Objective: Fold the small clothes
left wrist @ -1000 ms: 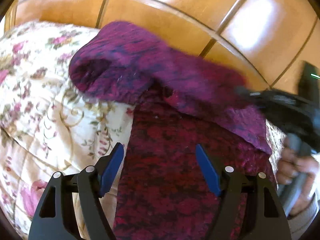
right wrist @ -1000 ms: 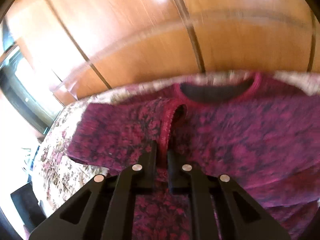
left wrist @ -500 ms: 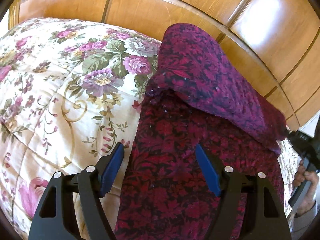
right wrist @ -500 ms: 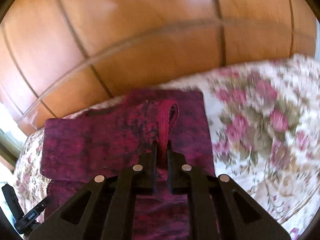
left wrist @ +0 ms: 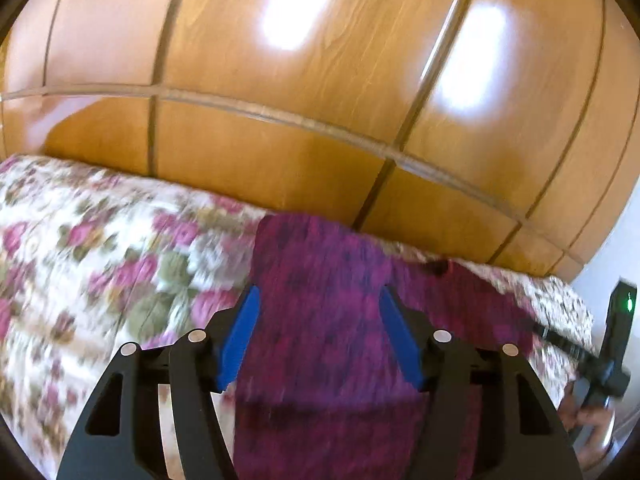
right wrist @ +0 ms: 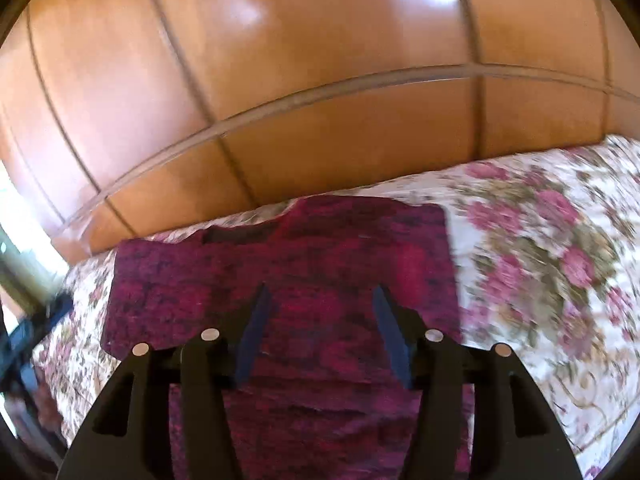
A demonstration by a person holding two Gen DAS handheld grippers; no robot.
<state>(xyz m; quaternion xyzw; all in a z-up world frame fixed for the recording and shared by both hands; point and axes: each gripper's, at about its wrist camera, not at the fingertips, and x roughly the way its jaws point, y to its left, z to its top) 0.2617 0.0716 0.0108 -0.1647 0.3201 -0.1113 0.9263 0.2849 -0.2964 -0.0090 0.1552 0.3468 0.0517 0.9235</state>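
Note:
A dark red and purple patterned top [left wrist: 332,320] lies on the floral bedspread [left wrist: 100,280], with one side folded over its middle. It also shows in the right wrist view [right wrist: 320,272], with the neckline at the far edge. My left gripper [left wrist: 320,312] is open and empty, hovering above the garment. My right gripper [right wrist: 320,312] is open and empty too, above the folded part. The right gripper and the hand holding it show at the right edge of the left wrist view [left wrist: 600,364].
A glossy wooden panelled wardrobe [left wrist: 320,100] stands behind the bed, also in the right wrist view [right wrist: 280,100]. The floral bedspread [right wrist: 540,280] spreads to the right of the garment. The other gripper shows dimly at the left edge [right wrist: 28,332].
My right gripper has let go of the sleeve and opened; the sleeve now lies flat across the top. Both grippers have pulled back and tilted up towards the wardrobe.

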